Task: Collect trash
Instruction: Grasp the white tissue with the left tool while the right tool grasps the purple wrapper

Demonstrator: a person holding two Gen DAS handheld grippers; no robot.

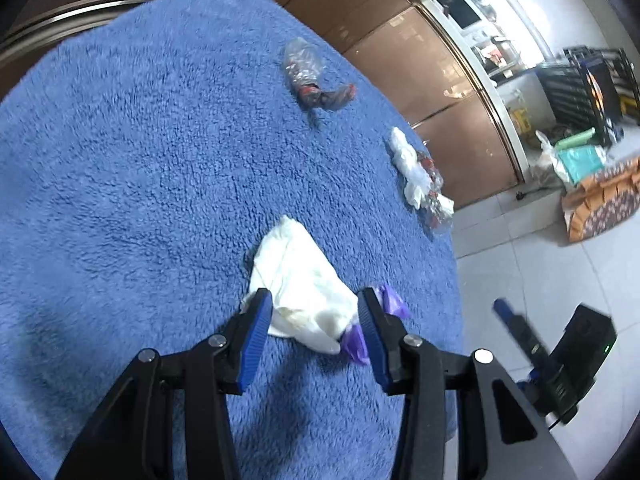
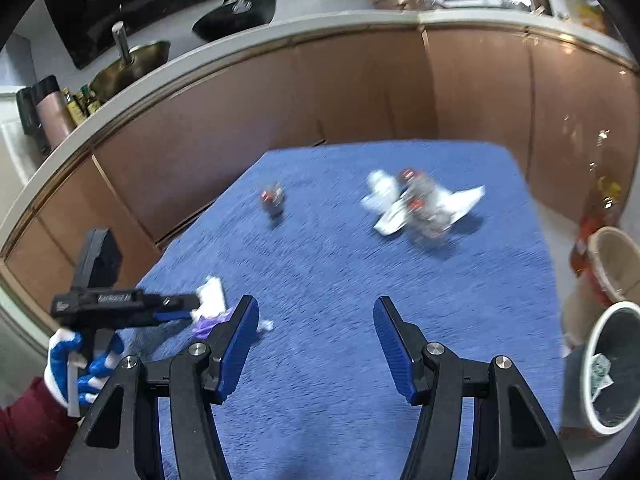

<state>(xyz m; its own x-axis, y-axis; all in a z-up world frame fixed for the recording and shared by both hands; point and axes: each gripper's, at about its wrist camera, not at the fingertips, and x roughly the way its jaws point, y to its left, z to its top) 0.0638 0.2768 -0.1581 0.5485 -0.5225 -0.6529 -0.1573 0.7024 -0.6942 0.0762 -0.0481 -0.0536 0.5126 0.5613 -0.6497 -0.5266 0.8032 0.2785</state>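
A crumpled white tissue (image 1: 300, 280) with a purple scrap (image 1: 394, 300) lies on the blue fleece cloth (image 1: 140, 180). My left gripper (image 1: 315, 294) is low over it, open, one blue finger on each side of the tissue. In the right wrist view the left gripper (image 2: 192, 306) shows at the left with the tissue (image 2: 212, 292) at its tip. My right gripper (image 2: 315, 300) hangs open and empty above the cloth (image 2: 340, 272). Farther off lie a clear wrapper with red print (image 1: 308, 76) and a heap of white paper and wrappers (image 2: 420, 204); the right view is motion-blurred.
A grey bin with a white rim (image 2: 600, 332), paper inside, stands off the cloth's right edge, with a beige bin (image 2: 616, 248) behind it. Brown cabinets (image 2: 280, 112) curve along the far side. A gloved hand (image 2: 64, 360) holds the left gripper.
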